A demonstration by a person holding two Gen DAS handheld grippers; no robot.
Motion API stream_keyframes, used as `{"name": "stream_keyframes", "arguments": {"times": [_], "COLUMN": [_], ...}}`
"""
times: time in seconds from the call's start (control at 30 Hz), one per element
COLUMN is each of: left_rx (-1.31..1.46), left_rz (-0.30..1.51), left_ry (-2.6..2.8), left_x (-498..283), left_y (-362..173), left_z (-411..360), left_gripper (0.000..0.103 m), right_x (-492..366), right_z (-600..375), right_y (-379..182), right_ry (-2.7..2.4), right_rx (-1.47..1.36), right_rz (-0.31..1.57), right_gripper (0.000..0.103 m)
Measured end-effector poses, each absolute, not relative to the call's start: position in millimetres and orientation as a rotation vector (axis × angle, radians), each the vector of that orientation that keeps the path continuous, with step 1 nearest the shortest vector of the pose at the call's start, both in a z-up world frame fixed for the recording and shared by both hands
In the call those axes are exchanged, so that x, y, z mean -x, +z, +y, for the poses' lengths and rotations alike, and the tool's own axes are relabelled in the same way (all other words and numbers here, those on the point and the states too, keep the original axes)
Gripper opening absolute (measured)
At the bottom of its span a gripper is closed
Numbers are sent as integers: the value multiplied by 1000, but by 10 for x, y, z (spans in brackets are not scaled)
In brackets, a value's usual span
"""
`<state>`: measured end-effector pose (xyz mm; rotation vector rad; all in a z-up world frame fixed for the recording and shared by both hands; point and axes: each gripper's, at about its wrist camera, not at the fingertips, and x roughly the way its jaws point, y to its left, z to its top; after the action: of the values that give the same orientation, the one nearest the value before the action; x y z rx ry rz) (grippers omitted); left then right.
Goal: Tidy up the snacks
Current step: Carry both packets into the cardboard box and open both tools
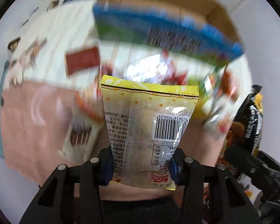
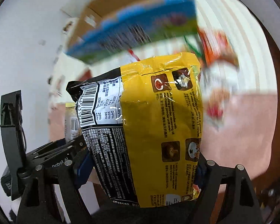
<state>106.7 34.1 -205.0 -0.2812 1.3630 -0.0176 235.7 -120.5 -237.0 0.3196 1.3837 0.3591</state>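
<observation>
Holding two packets at once, we grip one in each tool: the left gripper (image 1: pixel 141 166) is clamped narrow on the lower part of a pale yellow pouch (image 1: pixel 149 123), barcode side facing the camera; the right gripper (image 2: pixel 140 169) stands much wider, its blue pads pressed to either flank of a black-and-yellow noodle packet (image 2: pixel 149 127), which fills the gap between them. Both packets hang clear above a pink cloth (image 1: pixel 33 123), with a tilted blue-and-green box (image 1: pixel 158 31) and an open cardboard carton (image 1: pixel 214 9) beyond; we judge the carton to be the likely destination, though nothing confirms this. To do the carry well, we would keep each grip firm but not crushing, since both packets hold brittle contents and slick film can slide; we would keep the two tools apart so the packets do not collide, lift above the blue-and-green box before crossing it, and release only once each packet is low inside its place. Counting what shows: two grippers; two held packets, one apiece; one blue-and-green box; one carton; one dark red packet (image 1: pixel 82 60) lying on the striped surface; the remaining loose snacks near the middle are too blurred for us to count, though there are several.
</observation>
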Motion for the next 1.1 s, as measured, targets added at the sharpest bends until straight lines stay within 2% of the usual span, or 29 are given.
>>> {"name": "stream_keyframes", "arguments": {"times": [0.1, 0.2, 0.37, 0.57, 0.73, 0.9, 1.1], "left_rx": [305, 284, 273, 214, 224, 223, 210], "left_rz": [1286, 1225, 1252, 1341, 1442, 1505, 1555], "left_ry": [-22, -20, -34, -19, -62, -82, -96], "left_x": [-1499, -2213, -3285, -4179, -4793, -5151, -5313], "left_y": [-1654, -1492, -1572, -1771, -2155, -2466, -2656], "left_z": [360, 251, 348, 277, 218, 126, 42], "left_gripper": [44, 44, 44, 44, 44, 44, 44], "right_x": [-2744, -3166, -3951, -4847, -5168, -5533, -5616], "right_z": [-1097, -935, -976, -888, -1002, -1032, -1008], "right_y": [-2015, -1771, -1603, -1906, -2322, -2827, -3086], "right_ry": [403, 391, 303, 182, 129, 104, 87], "right_rx": [-316, -269, -234, -210, -225, -212, -211], "right_rz": [1325, 1251, 1204, 1280, 1362, 1420, 1461], "right_gripper": [87, 87, 87, 87, 87, 87, 87]}}
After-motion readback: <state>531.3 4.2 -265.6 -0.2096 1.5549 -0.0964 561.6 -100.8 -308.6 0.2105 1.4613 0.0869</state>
